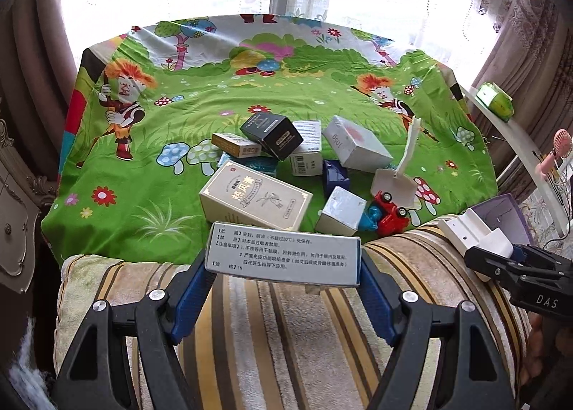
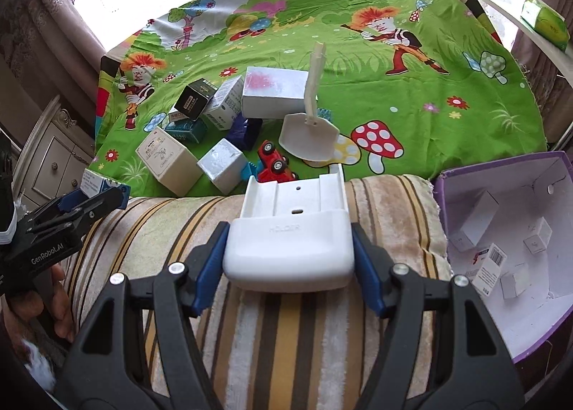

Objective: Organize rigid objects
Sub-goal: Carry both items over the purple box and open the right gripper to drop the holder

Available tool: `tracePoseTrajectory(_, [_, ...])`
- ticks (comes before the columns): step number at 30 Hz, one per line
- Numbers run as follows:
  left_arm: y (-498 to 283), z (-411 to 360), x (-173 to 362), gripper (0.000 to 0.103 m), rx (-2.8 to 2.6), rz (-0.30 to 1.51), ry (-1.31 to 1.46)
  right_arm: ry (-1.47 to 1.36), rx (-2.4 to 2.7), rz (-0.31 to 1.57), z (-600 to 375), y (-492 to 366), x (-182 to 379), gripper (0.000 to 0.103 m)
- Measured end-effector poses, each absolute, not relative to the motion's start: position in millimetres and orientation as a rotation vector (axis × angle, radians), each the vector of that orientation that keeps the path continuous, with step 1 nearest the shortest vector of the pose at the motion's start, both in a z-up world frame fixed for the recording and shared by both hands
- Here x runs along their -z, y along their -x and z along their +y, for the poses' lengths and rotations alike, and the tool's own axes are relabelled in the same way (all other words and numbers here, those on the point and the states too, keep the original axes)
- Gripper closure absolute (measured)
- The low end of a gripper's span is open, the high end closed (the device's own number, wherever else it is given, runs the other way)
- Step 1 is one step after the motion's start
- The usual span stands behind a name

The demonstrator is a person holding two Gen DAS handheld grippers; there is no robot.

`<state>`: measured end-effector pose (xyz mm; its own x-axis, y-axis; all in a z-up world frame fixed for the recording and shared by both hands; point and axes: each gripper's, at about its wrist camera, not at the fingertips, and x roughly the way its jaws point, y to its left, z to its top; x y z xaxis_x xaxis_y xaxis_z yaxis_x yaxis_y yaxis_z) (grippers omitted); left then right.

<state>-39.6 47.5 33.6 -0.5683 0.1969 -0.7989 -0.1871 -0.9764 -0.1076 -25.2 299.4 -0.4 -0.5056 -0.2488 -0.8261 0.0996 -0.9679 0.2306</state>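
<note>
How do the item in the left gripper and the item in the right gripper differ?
The medicine box is flat printed cardboard with a blue end; the white holder is moulded plastic, plain but for an embossed word. The box is a closed rectangle; the holder has an open ribbed back plate. Both are clamped across their width above the striped cushion.

Grey medicine box [image 1: 283,255] and white holder [image 2: 292,230] held aloft (boxes piled beyond).

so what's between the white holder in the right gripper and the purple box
Only the striped cushion: in the right wrist view, nothing else lies between the white holder in the right gripper and the purple box.
</note>
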Motion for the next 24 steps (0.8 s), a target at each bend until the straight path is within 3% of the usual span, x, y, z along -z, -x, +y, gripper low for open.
tracePoseTrajectory(15, [13.8, 177.3, -43.5, 0.026, -2.376, 0.196, 1.212, -1.443, 2.707, -0.479, 424.4, -24.3, 4.9, 0.034])
tracePoseTrajectory(24, [-2.2, 251.8, -42.2, 0.026, -2.228, 0.319, 1.153, -1.548, 2.792, -0.511, 485.2, -53.7, 20.4, 0.034])
